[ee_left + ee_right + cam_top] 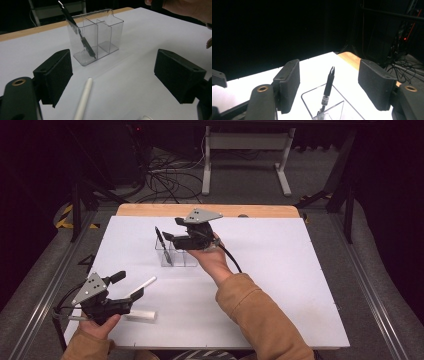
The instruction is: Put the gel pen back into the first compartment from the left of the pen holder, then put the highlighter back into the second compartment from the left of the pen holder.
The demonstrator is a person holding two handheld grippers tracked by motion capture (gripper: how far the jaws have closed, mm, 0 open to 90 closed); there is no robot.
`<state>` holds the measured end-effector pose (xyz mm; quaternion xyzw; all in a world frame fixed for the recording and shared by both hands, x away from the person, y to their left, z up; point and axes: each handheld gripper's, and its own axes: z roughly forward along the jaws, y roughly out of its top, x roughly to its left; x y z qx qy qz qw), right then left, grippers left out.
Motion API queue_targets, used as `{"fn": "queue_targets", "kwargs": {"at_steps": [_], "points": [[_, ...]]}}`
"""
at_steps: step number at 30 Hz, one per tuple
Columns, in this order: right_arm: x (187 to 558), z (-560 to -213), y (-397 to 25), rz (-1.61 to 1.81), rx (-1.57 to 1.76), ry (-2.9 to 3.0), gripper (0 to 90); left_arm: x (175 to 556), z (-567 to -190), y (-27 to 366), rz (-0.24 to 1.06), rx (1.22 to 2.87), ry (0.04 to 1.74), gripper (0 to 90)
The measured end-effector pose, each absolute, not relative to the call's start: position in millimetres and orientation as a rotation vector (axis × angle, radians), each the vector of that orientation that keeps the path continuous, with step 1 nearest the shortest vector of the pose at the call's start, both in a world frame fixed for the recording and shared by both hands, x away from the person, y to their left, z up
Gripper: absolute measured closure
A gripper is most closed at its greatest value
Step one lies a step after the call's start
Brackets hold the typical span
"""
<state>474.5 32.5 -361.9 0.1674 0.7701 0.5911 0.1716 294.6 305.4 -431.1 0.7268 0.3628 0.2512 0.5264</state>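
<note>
While left gripper (113, 75) gapes empty, white pen (83, 101) lies between jaws.

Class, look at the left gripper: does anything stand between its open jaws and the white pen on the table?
Nothing visible does. The white pen lies on bare table just ahead of the left gripper, whose jaws stand open; the clear organizer stands farther off.

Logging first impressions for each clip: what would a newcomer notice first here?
A clear divided holder stands mid-table with a black pen leaning in its left end compartment. The right claw hangs open just above it, empty. Nearer the person, the open left claw hovers over a white pen lying on the white table.
</note>
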Motion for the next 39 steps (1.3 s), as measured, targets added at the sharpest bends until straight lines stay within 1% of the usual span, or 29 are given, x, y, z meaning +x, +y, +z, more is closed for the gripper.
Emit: {"fn": "queue_targets", "kwargs": {"at_steps": [4,13,16,18,22,39], "points": [[468.2,-353.2,22.5,1.680,0.465,2.170,33.9,294.5,-430.8,304.5,0.605,1.740,0.865,15.8],[457.6,-345.3,8.4,1.662,0.445,2.163,32.9,293.5,-430.1,305.3,0.611,1.747,0.866,15.8],[453.0,-343.1,2.1,1.650,0.426,2.158,30.6,292.9,-430.0,306.0,0.613,1.739,0.868,15.8],[448.7,-340.6,-3.7,1.644,0.426,2.165,27.4,292.6,-429.3,306.3,0.615,1.739,0.866,15.8],[438.9,-336.1,-17.1,1.644,0.411,2.132,25.2,293.0,-429.9,305.7,0.609,1.740,0.869,15.8],[418.1,-326.3,-53.7,1.642,0.408,2.089,20.4,294.3,-427.3,304.6,0.611,1.732,0.865,15.8]]}}
